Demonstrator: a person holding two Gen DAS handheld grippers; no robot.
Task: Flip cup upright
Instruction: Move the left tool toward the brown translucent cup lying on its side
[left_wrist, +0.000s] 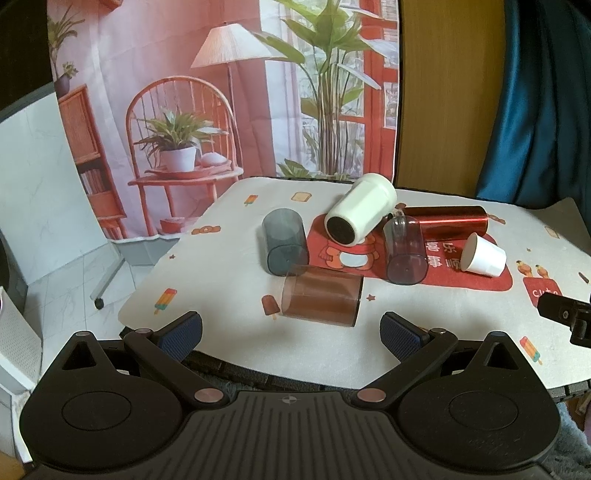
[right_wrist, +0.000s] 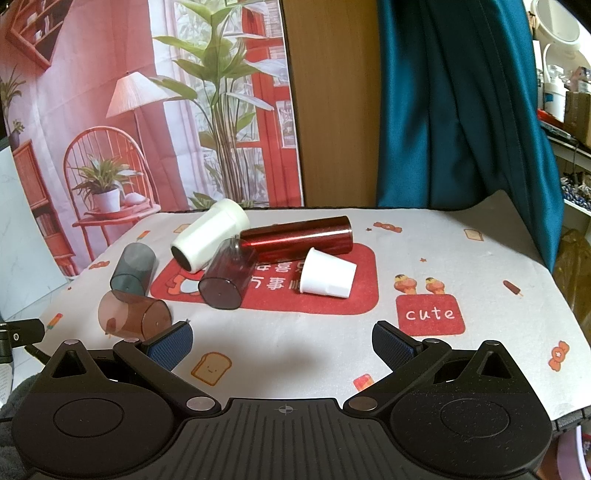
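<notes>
- The red mat (left_wrist: 436, 275) (right_wrist: 332, 295), printed with a cartoon figure and white characters, lies on the pale cloth-covered table (left_wrist: 229, 266) (right_wrist: 461, 266) and serves as the landmark here.
- Six cups lie on their sides on or around the red mat; none stands upright.
- A cream cup (left_wrist: 364, 212) (right_wrist: 210, 236) rests at the mat's far left corner, its dark opening facing the cameras.
- A shiny red tumbler (left_wrist: 448, 221) (right_wrist: 299, 238) lies along the mat's far edge.
- A small white cup (left_wrist: 482, 255) (right_wrist: 327, 273) lies on the mat, just in front of the red tumbler.
- A smoky purple cup (left_wrist: 404, 254) (right_wrist: 227, 277) lies on the mat between the cream cup and the white cup, base toward the cameras.
- A grey translucent cup (left_wrist: 284, 242) (right_wrist: 133, 271) lies off the mat, just beside its left edge.
- A brown translucent cup (left_wrist: 321, 299) (right_wrist: 133, 317) lies off the mat, in front of its near left corner, touching the grey one.
- The left gripper (left_wrist: 291, 330) is spread wide and holds nothing; it hangs near the brown cup.
- The right gripper (right_wrist: 282, 341) is likewise wide apart and empty, in front of the mat's near edge, its left finger (right_wrist: 171, 343) just beside the brown cup.
</notes>
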